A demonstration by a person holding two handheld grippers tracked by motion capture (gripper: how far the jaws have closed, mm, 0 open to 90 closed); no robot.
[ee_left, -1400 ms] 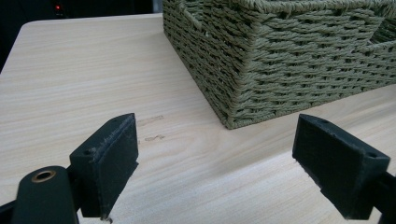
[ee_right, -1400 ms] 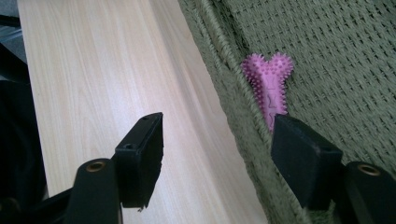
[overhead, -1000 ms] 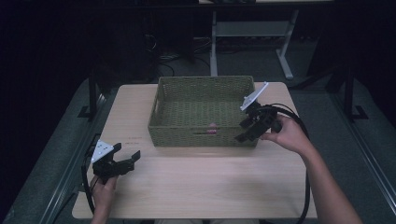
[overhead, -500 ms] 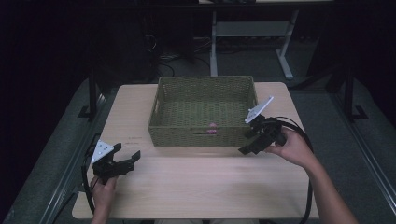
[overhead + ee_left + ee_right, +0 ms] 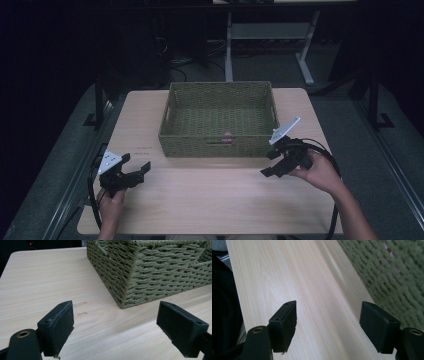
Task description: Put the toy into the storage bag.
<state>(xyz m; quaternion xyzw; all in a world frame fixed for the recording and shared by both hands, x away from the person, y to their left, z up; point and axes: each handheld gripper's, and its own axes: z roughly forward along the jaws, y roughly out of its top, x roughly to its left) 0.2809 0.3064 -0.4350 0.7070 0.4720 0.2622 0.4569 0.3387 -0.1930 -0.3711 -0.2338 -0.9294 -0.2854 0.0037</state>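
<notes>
High view, going left to right: left gripper (image 5: 131,174) sits low on the table (image 5: 210,200), jaws wide apart, nothing between. Green wicker basket (image 5: 220,145) lies ahead of both. Right gripper (image 5: 278,161) tilts down-left beside its front corner, jaws just opened, empty.

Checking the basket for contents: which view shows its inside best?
The high view: it looks down into the whole basket. The left gripper view gives its outer corner and walls; the right gripper view, a blurred stretch of weave.
</notes>
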